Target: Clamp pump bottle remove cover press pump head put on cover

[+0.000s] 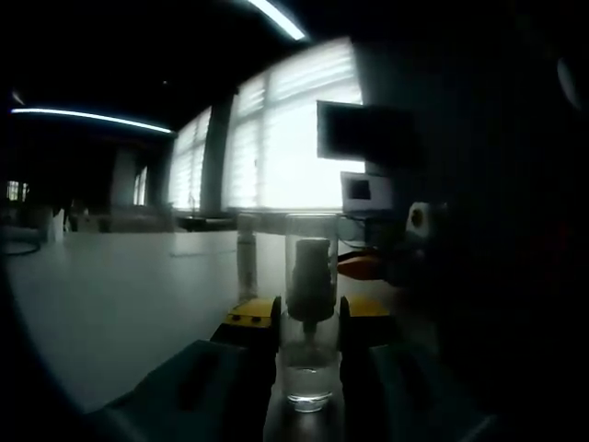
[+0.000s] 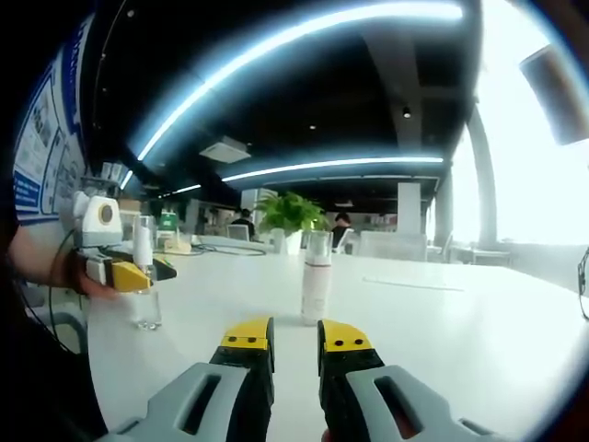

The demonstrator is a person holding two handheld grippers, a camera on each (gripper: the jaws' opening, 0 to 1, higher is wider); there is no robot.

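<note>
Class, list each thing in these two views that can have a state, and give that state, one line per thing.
Pump bottle: upright, clamped between the left tool's jaws, clear cover on.
Left tool: shut on the pump bottle.
Right tool: jaws nearly together, holding nothing.
White bottle: upright on the table, cap on, apart from both tools.
</note>
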